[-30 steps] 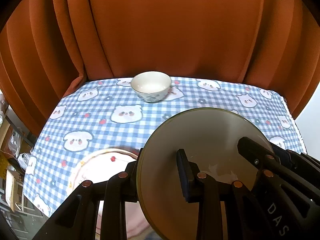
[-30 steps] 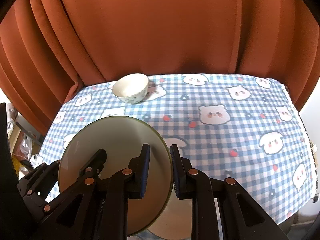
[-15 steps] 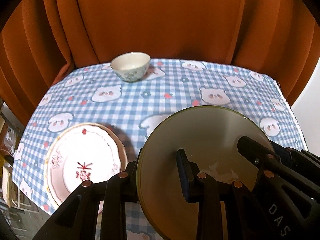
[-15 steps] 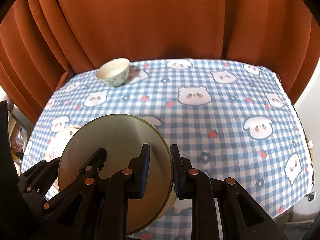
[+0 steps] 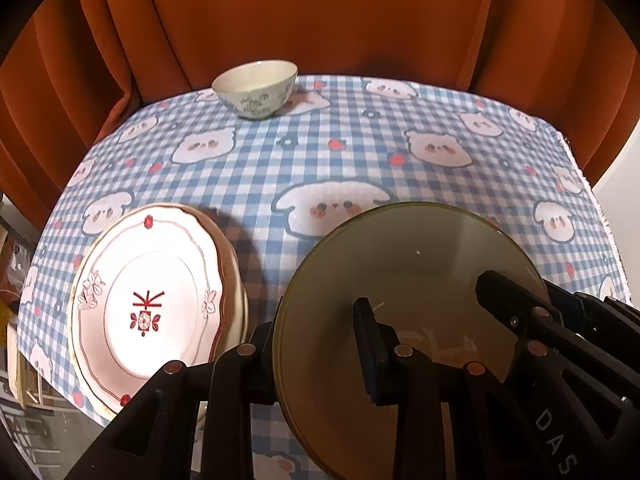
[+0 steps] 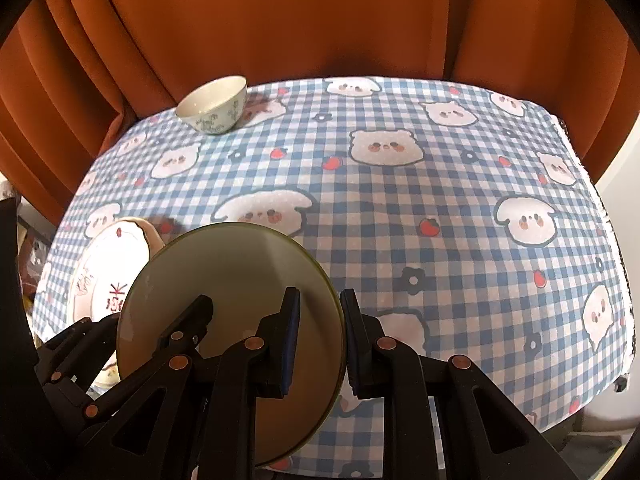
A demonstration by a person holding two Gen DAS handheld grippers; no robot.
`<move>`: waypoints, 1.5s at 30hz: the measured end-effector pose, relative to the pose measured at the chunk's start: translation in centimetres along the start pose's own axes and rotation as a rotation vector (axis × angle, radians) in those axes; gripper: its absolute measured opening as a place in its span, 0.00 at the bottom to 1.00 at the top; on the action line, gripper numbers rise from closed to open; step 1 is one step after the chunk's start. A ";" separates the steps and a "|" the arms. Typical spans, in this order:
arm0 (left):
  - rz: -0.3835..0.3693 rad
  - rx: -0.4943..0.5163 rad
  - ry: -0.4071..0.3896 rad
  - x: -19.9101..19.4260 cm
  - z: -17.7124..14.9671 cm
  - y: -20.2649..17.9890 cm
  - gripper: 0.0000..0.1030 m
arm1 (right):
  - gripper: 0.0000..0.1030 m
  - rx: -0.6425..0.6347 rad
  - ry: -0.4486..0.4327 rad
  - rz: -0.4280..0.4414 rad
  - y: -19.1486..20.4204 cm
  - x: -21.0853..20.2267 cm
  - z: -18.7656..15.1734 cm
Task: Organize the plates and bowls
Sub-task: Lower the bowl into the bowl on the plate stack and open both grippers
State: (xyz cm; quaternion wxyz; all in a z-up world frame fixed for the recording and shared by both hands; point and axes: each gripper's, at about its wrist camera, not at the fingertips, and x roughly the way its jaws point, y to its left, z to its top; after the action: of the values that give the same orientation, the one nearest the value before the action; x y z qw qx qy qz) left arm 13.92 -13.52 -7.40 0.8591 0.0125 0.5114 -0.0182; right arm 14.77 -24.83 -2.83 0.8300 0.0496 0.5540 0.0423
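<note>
Both grippers hold one olive-green plate (image 5: 408, 280) by opposite edges, raised above the table. My left gripper (image 5: 316, 344) is shut on its left rim. My right gripper (image 6: 320, 336) is shut on its right rim, and the plate (image 6: 224, 280) fills the lower left of the right wrist view. A white plate with red flower marks (image 5: 152, 300) lies on another plate at the table's front left; it also shows in the right wrist view (image 6: 108, 268). A small white bowl with green pattern (image 5: 256, 88) stands at the back left, also in the right wrist view (image 6: 214, 106).
The table carries a blue checked cloth with bear prints (image 6: 440, 200). An orange curtain (image 5: 320, 12) hangs close behind the table. The table's right edge (image 6: 608, 220) drops off to a pale floor.
Both grippers with the green plate have pulled back and risen; the table appears farther and the white flowered plate stack has come fully into view at the left.
</note>
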 end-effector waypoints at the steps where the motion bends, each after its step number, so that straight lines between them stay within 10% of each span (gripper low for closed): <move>1: 0.000 -0.001 0.008 0.2 0.0 0.0 0.28 | 0.23 -0.001 0.009 -0.002 0.0 0.2 0.0; 23: 0.009 0.004 -0.058 1.5 -1.4 -0.2 0.29 | 0.23 -0.030 -0.033 -0.074 0.1 2.0 -1.2; 33: -0.011 -0.017 -0.073 0.4 -1.4 0.5 0.55 | 0.28 0.012 0.001 -0.029 -0.3 1.6 -1.2; 38: -0.007 -0.016 -0.122 -1.5 -1.0 1.6 0.62 | 0.51 0.021 -0.023 -0.035 0.1 0.1 -0.8; 45: -0.033 -0.039 -0.120 -2.6 0.2 4.4 0.66 | 0.59 0.031 -0.062 -0.020 1.4 -1.1 0.3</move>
State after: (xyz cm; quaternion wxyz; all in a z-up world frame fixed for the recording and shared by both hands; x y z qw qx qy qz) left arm 13.06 -9.05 -5.00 0.8880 -0.0137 0.4591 -0.0229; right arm 14.55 -23.59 -1.51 0.8463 0.0583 0.5290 0.0238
